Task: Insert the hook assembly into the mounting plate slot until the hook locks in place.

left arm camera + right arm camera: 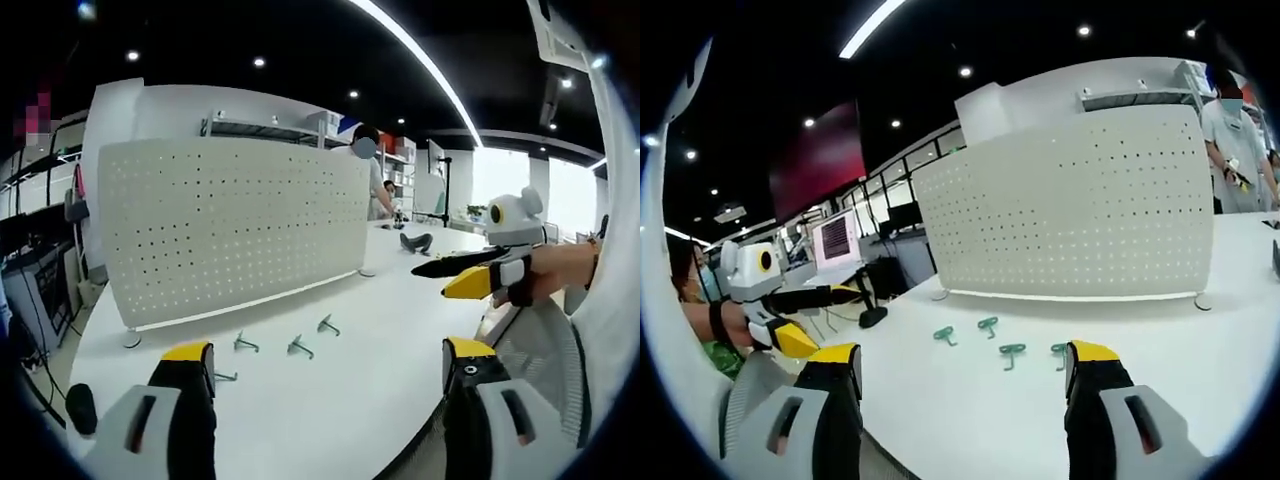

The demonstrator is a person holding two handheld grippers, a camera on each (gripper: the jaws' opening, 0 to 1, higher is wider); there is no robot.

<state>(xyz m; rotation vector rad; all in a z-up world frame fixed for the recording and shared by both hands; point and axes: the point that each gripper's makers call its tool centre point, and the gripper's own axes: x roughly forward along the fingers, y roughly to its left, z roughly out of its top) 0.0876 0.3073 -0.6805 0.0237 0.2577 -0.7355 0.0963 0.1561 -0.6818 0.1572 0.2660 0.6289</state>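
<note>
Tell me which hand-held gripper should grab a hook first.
Probably the right hand-held gripper: open, with the green hooks just ahead of its jaws. The left hand-held gripper is also open, so it's close.

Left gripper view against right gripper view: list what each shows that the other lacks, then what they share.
Left gripper view alone: a dark tool lying on the far table, and the right gripper entering from the right.

Right gripper view alone: a lit monitor and the left gripper entering from the left.

Both: the white pegboard standing on the white table, four green hooks lying loose before it, a person behind the board, and open, empty jaws.
</note>
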